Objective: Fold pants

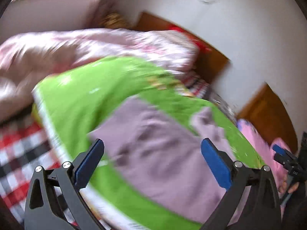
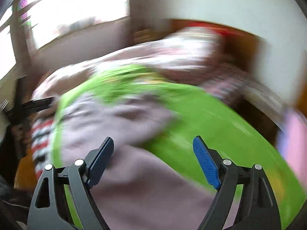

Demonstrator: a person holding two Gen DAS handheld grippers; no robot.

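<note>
Both views badly motion-blurred, so detail is limited.

Left gripper (image 1: pixel 152 163): fingers spread wide, nothing betw. them, pads touching no cloth. Right gripper (image 2: pixel 153 163): same, fingers wide apart, empty. It also shows at the far right edge of the left wrist view, a hand around its handle.

Pants (image 1: pixel 165 149): mauve/lilac fabric, lying straight ahead of and below both sets of fingers, on a bright green mat (image 1: pixel 80 95) spread over the bed. In the left view the cloth fills the gap betw. the fingers and runs diagonally, from upper left twd lower right; a smaller rumpled piece (image 1: pixel 207 120) juts out at the upper right, poss. a leg end or flap, can't tell. In the right view the pants (image 2: pixel 119 126) lie ahead and to the left of the fingers, w/ bare green to the right.

Judgement: the left gripper looks more centred over the fabric, the right sits nearer one edge. Next grab prob. depends on each reaching an edge along that diagonal axis.

Further out: pink quilt (image 1: pixel 76 48) bunched behind the mat, red-white-black checked sheet (image 1: pixel 21 153) at left, wooden headboard (image 1: pixel 268 111) and white wall beyond.
</note>
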